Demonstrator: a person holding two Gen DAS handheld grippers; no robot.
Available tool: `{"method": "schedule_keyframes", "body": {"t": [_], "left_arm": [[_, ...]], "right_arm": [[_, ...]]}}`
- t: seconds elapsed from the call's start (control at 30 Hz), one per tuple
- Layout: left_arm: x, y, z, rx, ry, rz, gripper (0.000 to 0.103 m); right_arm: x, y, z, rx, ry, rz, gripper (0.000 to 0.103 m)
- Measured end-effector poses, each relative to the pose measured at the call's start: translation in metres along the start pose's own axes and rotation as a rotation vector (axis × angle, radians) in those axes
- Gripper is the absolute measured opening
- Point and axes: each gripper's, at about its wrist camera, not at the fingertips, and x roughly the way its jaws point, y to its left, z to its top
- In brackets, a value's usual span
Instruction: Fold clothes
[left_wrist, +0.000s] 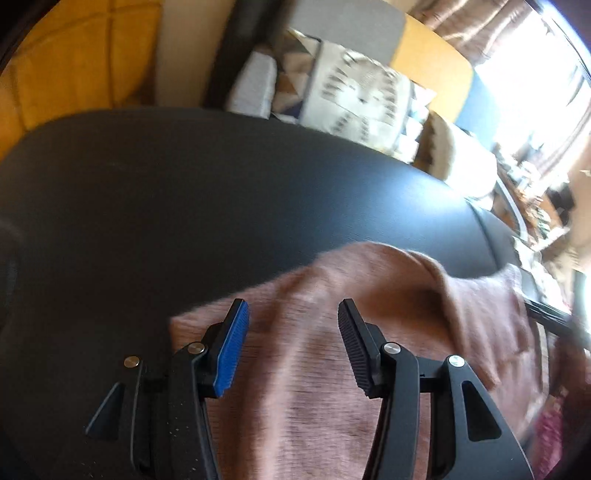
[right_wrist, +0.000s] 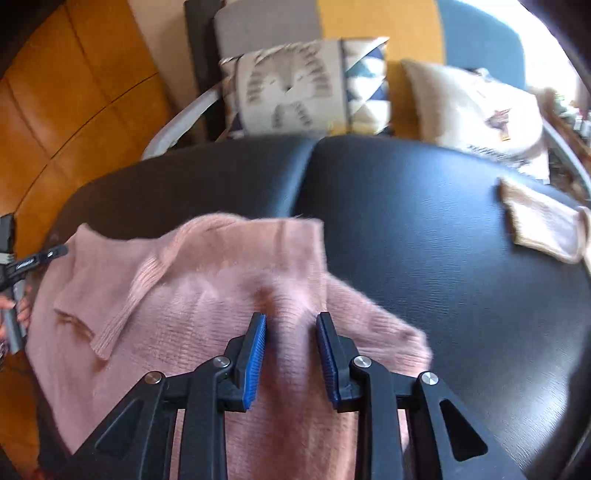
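- Wood floor (right_wrist: 74, 85) is seen at far L of the R wrist view, orange-brown, in squares.
- L gripper (right_wrist: 55, 252) is glimpsed at the L edge of that view, only its dark tip shown, just beside the sweater's L side; a hand (right_wrist: 16, 310) is seen below it on a grey handle. Contact w/ the knit can't be told from here.
- Sweater (right_wrist: 207, 295) – pink, fuzzy knit – is spread on the near-L part of a black cushion (right_wrist: 424, 206), partly folded: a sleeve w/ ribbed cuff is laid diagonally across the body on the L, and another flap is stuck out to the R over the black surface.
- In the L wrist view the L gripper (left_wrist: 293, 314) is held w/ fingers (left_wrist: 231, 350) wide apart over the sweater (left_wrist: 332, 332); nothing is pinched, pads are clear of the knit. The frame is blurred.
- R gripper (right_wrist: 291, 321) is pointed down at the sweater's middle; its blue pads are parted w/ a narrow gap and nothing is clamped. Knit is seen through the gap; whether the tips touch it can't be told.
- Seam is seen across the cushion, running up from the sweater's top edge.
- Patterned pillow (right_wrist: 295, 88) is propped behind the cushion, a cream pillow (right_wrist: 472, 107) to its R.
- Small beige cloth (right_wrist: 543, 229) is laid at the far R of the cushion, well apart from the sweater.
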Motion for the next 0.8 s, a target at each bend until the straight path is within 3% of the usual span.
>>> {"method": "schedule_keyframes", "body": {"t": [0.07, 0.2, 0.27, 0.3, 0.33, 0.37, 0.4, 0.5, 0.6, 0.8], "left_arm": [[0.003, -0.006, 0.003, 0.051, 0.005, -0.009, 0.054], [0.015, -0.017, 0.006, 0.137, 0.033, 0.103, 0.054], [0.013, -0.022, 0.007, 0.15, 0.011, 0.09, 0.053], [0.009, -0.025, 0.007, 0.154, -0.014, 0.074, 0.048], [0.005, -0.028, 0.007, 0.16, -0.037, 0.07, 0.019], [0.002, -0.032, 0.011, 0.171, -0.055, 0.097, 0.008], [-0.002, -0.034, 0.017, 0.174, -0.071, 0.112, 0.008], [-0.023, -0.044, 0.017, 0.204, -0.136, 0.058, 0.004], [-0.041, -0.053, 0.012, 0.254, -0.147, 0.031, 0.004], [-0.081, -0.067, -0.017, 0.311, -0.193, -0.005, 0.004]], "right_arm": [[0.001, 0.004, 0.001, -0.031, 0.007, 0.013, 0.029], [0.007, 0.01, 0.003, -0.08, 0.036, 0.001, 0.028], [0.008, 0.012, 0.004, -0.083, 0.034, -0.035, 0.012], [0.007, 0.012, 0.005, -0.082, 0.028, -0.042, 0.01], [0.006, 0.011, 0.004, -0.079, 0.016, -0.032, 0.008], [0.004, 0.01, 0.003, -0.074, 0.003, -0.025, 0.008], [0.002, 0.009, 0.002, -0.065, -0.007, -0.024, 0.007], [-0.01, 0.003, 0.0, -0.006, -0.05, 0.015, 0.007], [-0.026, 0.003, -0.002, 0.035, -0.083, 0.079, 0.006], [-0.059, 0.009, -0.014, 0.071, -0.127, 0.194, 0.006]]}}
